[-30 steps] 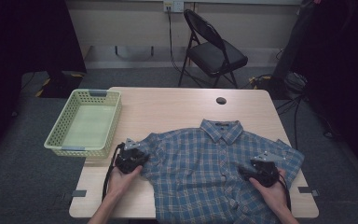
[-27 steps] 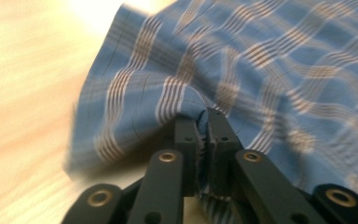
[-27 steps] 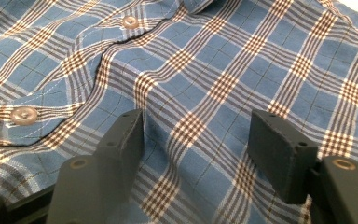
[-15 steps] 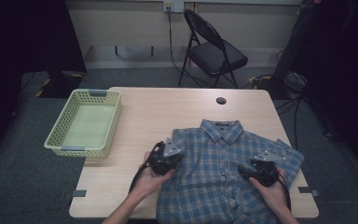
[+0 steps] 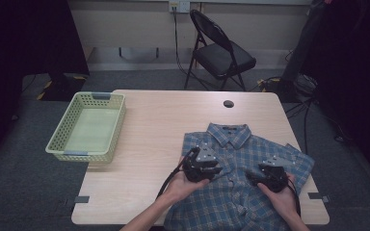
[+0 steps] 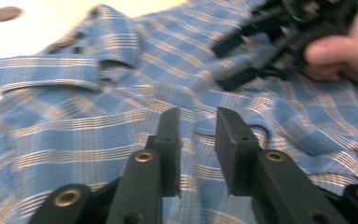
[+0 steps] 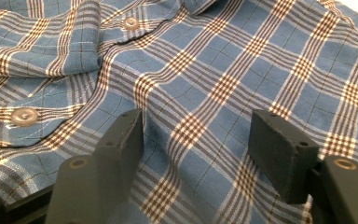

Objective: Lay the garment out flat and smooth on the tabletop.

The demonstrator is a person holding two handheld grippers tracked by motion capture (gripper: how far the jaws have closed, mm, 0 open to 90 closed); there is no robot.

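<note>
Three cameras, one plaid shirt (image 5: 241, 178) shared by all.
The table (image 5: 164, 130) is viewed from above, facing twelve o'clock, fairly far off; the shirt's collar is faced low and close from the left gripper (image 6: 196, 135), its fabric closer still from the right gripper (image 7: 196, 140).

Your plaid shirt (image 5: 241, 192) runs off the bottom edge of the high view, hem unseen, and your forearms are cut there too. In the left gripper view, motion blur smears the collar (image 6: 51, 74) at upper left and the right gripper (image 6: 279, 42) at upper right.
</note>
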